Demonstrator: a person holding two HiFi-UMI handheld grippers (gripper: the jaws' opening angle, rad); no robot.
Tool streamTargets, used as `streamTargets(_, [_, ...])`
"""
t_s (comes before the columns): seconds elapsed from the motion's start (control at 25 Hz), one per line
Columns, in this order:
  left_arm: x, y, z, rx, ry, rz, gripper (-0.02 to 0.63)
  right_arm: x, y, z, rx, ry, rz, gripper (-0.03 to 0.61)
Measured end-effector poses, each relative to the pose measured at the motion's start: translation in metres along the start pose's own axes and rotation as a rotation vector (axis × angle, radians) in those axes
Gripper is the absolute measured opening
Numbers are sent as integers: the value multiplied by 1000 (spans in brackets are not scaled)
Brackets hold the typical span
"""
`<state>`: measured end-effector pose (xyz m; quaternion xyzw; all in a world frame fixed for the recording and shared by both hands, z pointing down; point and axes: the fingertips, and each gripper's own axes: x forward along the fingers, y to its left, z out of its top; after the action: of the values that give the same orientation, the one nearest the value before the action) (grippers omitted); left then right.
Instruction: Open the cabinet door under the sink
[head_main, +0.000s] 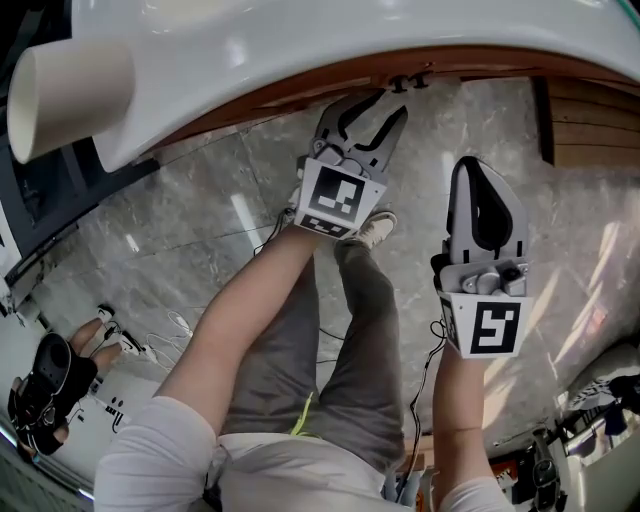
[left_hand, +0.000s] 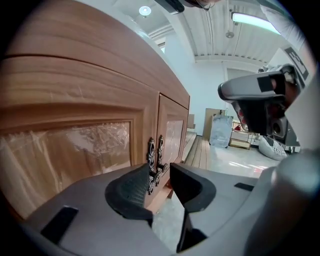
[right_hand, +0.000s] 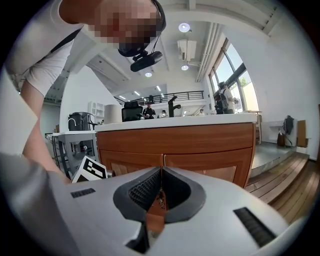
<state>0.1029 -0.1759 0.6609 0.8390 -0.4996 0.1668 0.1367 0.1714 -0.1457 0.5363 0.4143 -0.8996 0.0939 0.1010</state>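
The wooden cabinet (left_hand: 75, 130) under the white sink counter (head_main: 330, 40) has two doors that meet at a pair of dark ornate handles (left_hand: 155, 159), also seen as handles (head_main: 410, 80) in the head view. My left gripper (head_main: 378, 108) is open and points at those handles from just short of them. In the left gripper view, the left gripper (left_hand: 160, 175) frames the handles between its jaws without touching them. My right gripper (head_main: 478, 170) is shut and empty, lower and to the right. In its own view the right gripper (right_hand: 161, 182) faces the cabinet's door seam (right_hand: 163, 161).
A white roll (head_main: 70, 95) lies on the counter's left end. Grey marble floor (head_main: 200, 200) lies below, with the person's legs and shoe (head_main: 375, 228) and loose cables (head_main: 170, 335). A sandalled foot (head_main: 50, 385) is at bottom left. A raised wooden platform (head_main: 595, 120) stands to the right.
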Motion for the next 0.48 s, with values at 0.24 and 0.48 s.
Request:
streamTargets(0.24, [18, -2, -17, -2, -14, 3, 123, 8, -10, -21, -1, -5, 2, 32])
streamTargets(0.48, [28, -1, -26, -3, -18, 13, 121, 12, -15, -30, 8, -20, 15, 32])
